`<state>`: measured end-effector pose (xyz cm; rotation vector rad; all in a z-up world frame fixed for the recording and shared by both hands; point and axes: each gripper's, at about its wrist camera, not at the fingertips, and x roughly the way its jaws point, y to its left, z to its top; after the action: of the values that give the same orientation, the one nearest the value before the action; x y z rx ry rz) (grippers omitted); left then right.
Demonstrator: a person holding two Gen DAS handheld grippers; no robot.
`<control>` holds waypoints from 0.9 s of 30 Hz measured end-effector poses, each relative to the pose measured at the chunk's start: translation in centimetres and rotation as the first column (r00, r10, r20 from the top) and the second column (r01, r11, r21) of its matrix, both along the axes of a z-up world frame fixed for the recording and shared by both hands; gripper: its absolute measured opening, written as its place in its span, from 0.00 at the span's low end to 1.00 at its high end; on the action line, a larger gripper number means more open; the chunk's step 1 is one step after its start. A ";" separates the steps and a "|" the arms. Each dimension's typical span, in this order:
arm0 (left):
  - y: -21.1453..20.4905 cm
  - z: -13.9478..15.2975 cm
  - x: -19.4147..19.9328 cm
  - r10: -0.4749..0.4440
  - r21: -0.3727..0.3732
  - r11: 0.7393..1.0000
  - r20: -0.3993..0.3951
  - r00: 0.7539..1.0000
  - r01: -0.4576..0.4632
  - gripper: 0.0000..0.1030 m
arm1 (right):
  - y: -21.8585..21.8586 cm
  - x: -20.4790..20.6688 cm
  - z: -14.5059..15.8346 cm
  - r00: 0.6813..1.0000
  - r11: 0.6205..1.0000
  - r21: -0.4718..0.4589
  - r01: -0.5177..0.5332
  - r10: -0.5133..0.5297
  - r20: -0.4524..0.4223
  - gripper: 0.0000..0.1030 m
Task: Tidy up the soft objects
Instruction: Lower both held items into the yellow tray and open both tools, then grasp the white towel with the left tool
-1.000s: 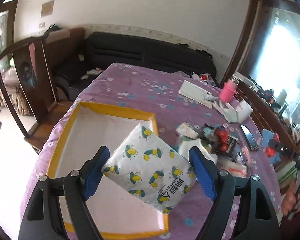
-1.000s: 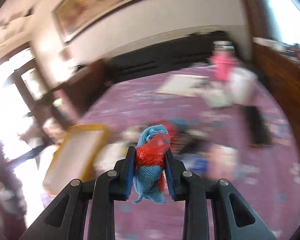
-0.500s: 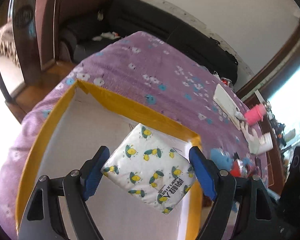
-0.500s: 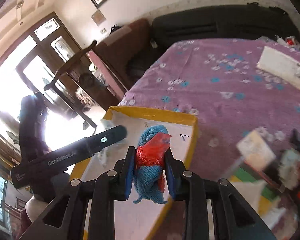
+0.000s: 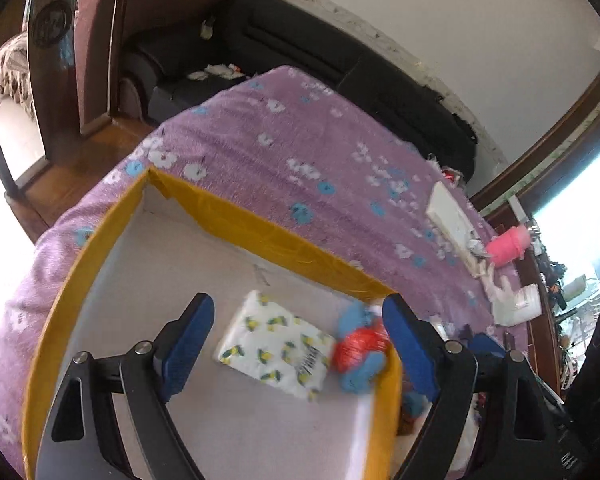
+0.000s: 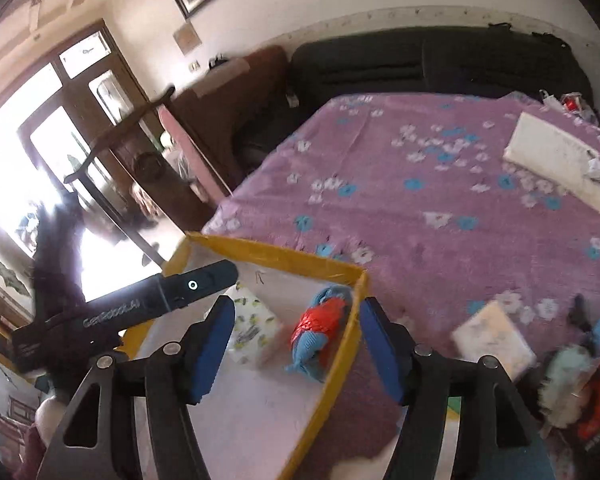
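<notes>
The shallow yellow-rimmed white cardboard box (image 5: 236, 224) holds two items: the lemon-print white tissue pack (image 5: 274, 346) on its floor, and the blue cloth bundle banded in red (image 6: 320, 328) beside the pack, against the box's right wall. The left gripper (image 5: 296, 344) and right gripper (image 6: 296, 346) hang above the box, jaws wide apart, holding nothing. Judged remaining: more soft items right of the box.

Left wrist view: tissue pack (image 5: 274, 350) and blue-red cloth toy (image 5: 360, 354) smeared by motion blur, print on the pack unreadable. My right tongs (image 5: 410, 360) finger covers the yellow box (image 5: 236, 224) near corner. Box front edge cut off at frame bottom. Right wrist view: clutter pile (image 6: 572, 376) on the tabletop too blurred to identify; window (image 6: 20, 184) blown out.
</notes>
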<state>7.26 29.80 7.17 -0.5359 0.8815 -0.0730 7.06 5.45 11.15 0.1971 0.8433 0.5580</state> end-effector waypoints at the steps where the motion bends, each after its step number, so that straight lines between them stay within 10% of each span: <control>1: -0.2 0.7 -0.4 -0.002 0.012 1.000 0.011 1.000 0.002 0.83 | -1.4 -1.1 1.0 1.000 1.000 0.006 0.012 -0.012 0.027 0.68; 9: -7.8 4.7 -6.5 -0.130 0.123 0.985 0.089 0.988 0.119 0.93 | -14.9 -9.4 3.1 0.963 0.973 -0.056 0.224 -0.213 0.165 0.90; 17: -19.8 0.2 -8.3 -0.341 0.291 0.898 -0.011 0.940 0.329 0.93 | -25.4 -14.1 -2.4 0.932 0.929 -0.074 0.362 -0.360 0.036 0.90; 21: -22.4 -1.3 -7.2 -0.304 0.406 0.866 -0.038 0.952 0.293 0.93 | -28.9 -15.7 -3.2 0.913 0.911 -0.061 0.408 -0.407 0.022 0.90; 27: -23.7 -3.4 -5.5 -0.354 0.408 0.834 -0.122 0.927 0.373 0.93 | -31.4 -17.0 -3.8 0.901 0.901 -0.004 0.433 -0.433 0.006 0.90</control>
<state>1.74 6.11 3.78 0.0477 0.9983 -0.2123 -9.99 -26.00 7.37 0.3681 0.7646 0.1365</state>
